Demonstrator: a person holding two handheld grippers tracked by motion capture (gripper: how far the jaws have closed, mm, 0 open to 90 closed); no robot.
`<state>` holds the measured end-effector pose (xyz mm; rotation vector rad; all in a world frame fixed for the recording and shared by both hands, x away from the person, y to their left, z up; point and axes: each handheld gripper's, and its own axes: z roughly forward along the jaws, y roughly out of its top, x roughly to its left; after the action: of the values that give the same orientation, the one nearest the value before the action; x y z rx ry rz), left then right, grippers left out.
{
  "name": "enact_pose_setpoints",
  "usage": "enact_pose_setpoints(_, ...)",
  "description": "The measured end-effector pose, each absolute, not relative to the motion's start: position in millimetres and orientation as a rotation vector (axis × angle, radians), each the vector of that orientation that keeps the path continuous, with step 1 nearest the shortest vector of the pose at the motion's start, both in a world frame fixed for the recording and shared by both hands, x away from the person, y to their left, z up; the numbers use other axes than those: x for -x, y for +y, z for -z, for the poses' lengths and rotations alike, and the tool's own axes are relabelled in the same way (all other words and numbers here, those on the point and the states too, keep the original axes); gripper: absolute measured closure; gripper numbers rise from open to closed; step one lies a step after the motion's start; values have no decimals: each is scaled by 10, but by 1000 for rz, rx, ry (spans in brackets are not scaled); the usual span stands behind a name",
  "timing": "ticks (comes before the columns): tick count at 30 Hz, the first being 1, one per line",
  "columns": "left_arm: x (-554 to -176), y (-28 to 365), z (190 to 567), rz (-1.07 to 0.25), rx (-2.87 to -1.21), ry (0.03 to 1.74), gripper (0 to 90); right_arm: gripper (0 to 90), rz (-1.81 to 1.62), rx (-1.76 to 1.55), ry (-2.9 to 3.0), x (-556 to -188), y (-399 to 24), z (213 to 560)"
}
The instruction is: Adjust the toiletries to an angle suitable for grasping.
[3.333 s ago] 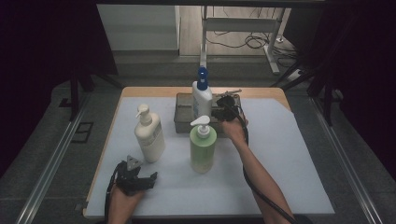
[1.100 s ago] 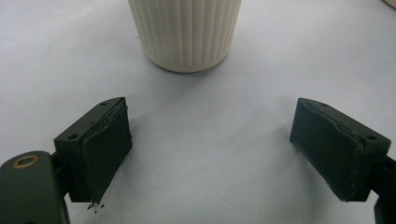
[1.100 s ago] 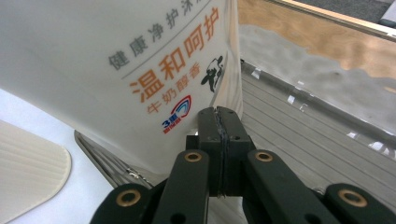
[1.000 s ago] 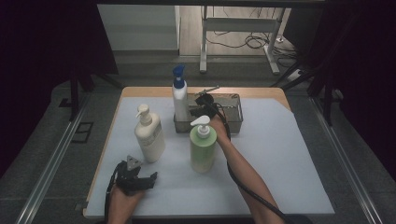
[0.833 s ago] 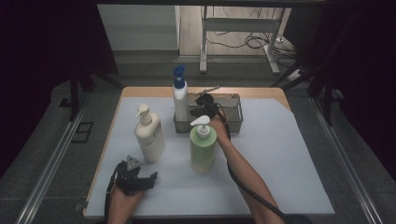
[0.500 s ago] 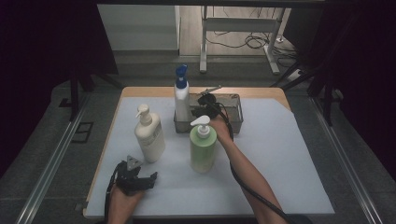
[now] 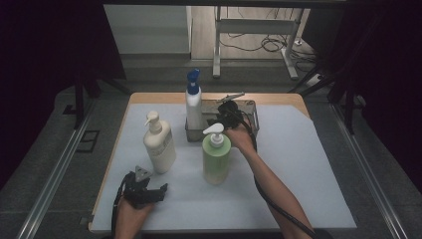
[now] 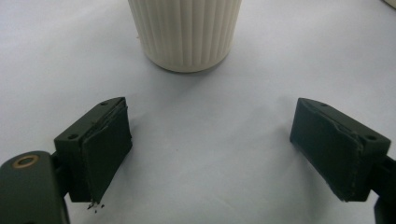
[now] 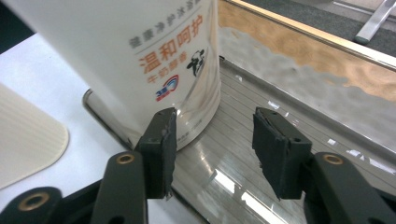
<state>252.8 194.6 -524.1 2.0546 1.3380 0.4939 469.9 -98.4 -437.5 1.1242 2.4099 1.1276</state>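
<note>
We held our right gripper [image 9: 212,151] low over the metal tray [image 9: 280,140]. Its jaws had just been opening, and now they stood apart with nothing between them. The white bottle [image 9: 140,60] stood upright in the tray, just past the left finger [image 9: 161,140] and a little to its left. The finger was very close to the bottle's bottom edge, but we could not tell if it touched. Between the two fingers we saw only the shiny, lined tray floor.

The bottle had writing on it. Big orange Chinese letters read 温和呵护. A smaller orange line sat under them, and a grey line above, both too small for us to read. Beside the big letters was a small black picture, and below them a small red and blue mark.

From the high view, the white bottle [image 7: 193,107] had a blue top and stood at the left end of the tray [image 7: 249,107], with our right gripper [image 7: 226,113] just beside it. A green bottle [image 7: 216,157] stood near our right hand.

Our left gripper [image 8: 210,154] lay on the white sheet [image 8: 60,51] with its fingers wide apart and nothing between them. A cream bottle [image 8: 185,32] with ribbed sides stood straight ahead of those fingers, a little way off.
</note>
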Motion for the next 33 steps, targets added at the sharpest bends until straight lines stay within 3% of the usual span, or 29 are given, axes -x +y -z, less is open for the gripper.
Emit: enact_pose_setpoints(33,-2526,1944,5242,-496,-2053,1338,121,335,-1135,-1043,2426,-4267,-1527,4276)
